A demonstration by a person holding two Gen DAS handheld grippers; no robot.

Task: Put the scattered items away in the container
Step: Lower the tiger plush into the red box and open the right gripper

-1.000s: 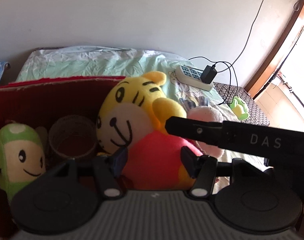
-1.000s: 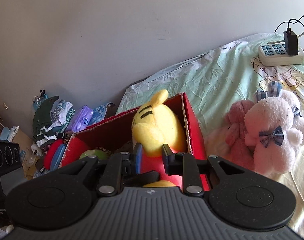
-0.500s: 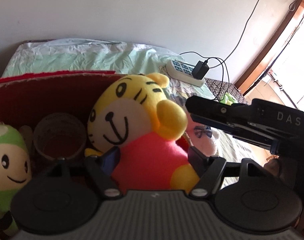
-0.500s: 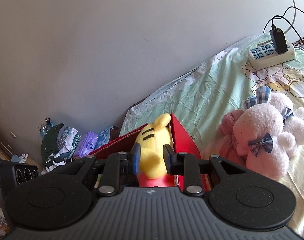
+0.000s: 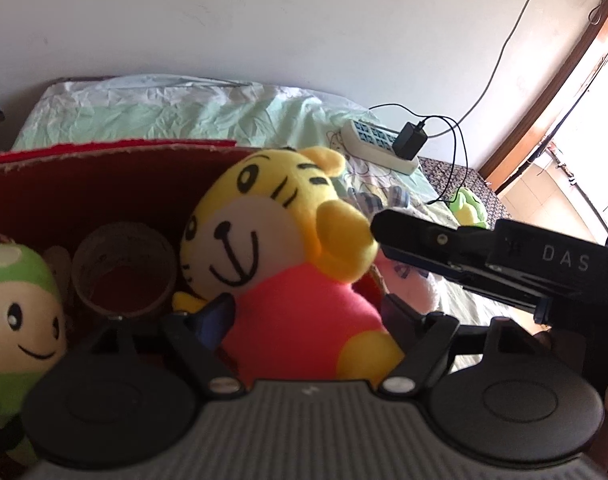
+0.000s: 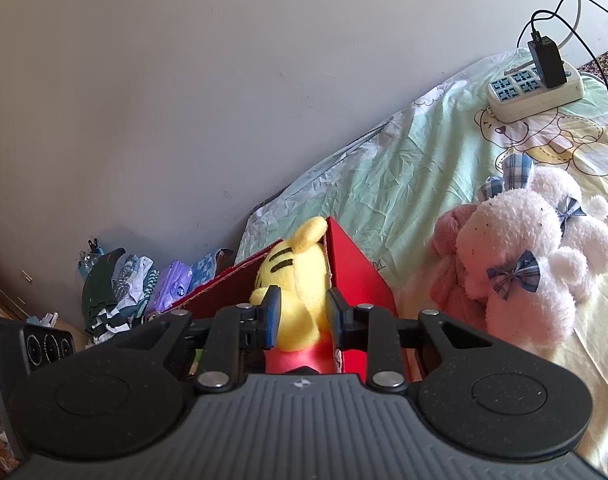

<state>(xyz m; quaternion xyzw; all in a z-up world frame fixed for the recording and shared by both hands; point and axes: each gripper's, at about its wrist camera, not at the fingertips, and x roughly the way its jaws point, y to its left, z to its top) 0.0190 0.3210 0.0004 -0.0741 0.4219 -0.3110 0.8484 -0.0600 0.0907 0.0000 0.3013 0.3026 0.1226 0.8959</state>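
A yellow tiger plush in a red shirt sits upright at the right end of the red cardboard box. My left gripper straddles its red body; the jaws are opening and stand just off the plush. In the right wrist view my right gripper is shut on the tiger's raised yellow paw, beside the box wall. Its black fingers reach in from the right in the left wrist view. A green plush and a tape roll lie in the box.
Pink plush bunnies and a darker pink plush lie on the bedsheet to the right of the box. A power strip with a charger and cables sits further back. A small green toy lies near the bed's edge. Clothes pile against the wall.
My left gripper's jaws have spread wide from the tiger's red body. The right gripper has rolled and shifted slightly, still on the yellow paw.
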